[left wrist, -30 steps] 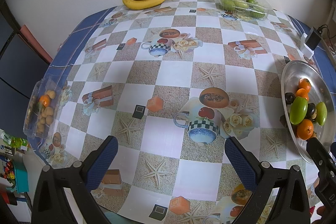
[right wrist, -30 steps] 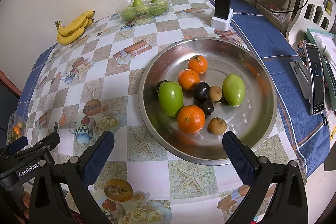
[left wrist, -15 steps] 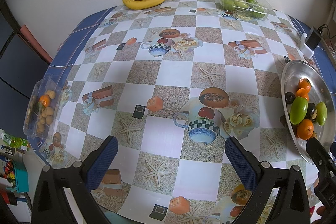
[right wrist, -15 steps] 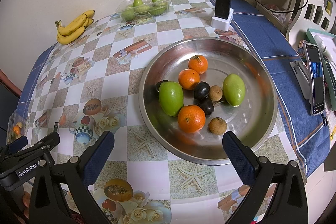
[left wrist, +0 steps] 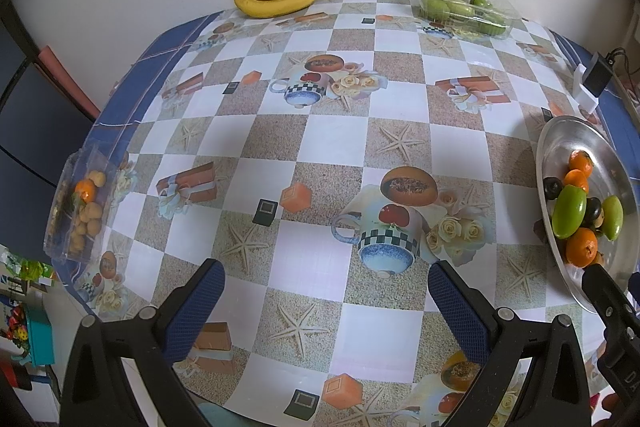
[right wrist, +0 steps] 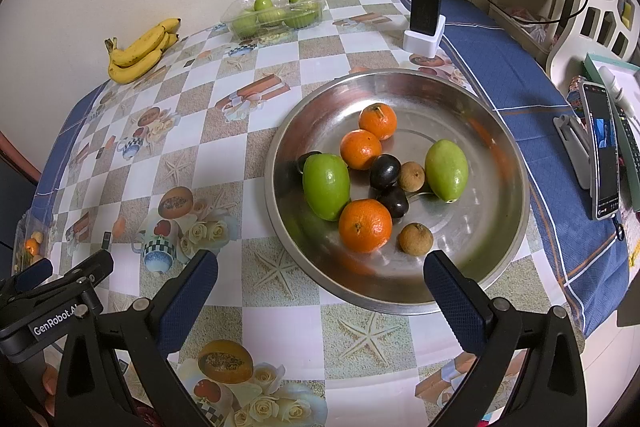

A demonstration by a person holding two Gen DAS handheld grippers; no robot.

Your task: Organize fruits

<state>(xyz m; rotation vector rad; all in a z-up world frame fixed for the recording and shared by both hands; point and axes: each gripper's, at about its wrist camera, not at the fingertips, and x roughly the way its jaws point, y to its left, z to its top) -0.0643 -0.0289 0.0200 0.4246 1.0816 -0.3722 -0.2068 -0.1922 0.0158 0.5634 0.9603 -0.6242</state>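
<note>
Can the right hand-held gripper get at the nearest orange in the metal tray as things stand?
Probably yes: the right hand-held gripper is open, and the nearest orange lies just ahead in the metal tray, uncovered, though a green fruit touches it.

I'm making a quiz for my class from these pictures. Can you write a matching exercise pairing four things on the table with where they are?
Things:
1. bananas
2. oranges
3. black charger
4. small green fruits

Places:
A. in the clear plastic box
B. in a white stand
C. by the wall, loose on the tablecloth
D. in the metal bowl

Pairs: 1-C, 2-D, 3-B, 4-A
</note>
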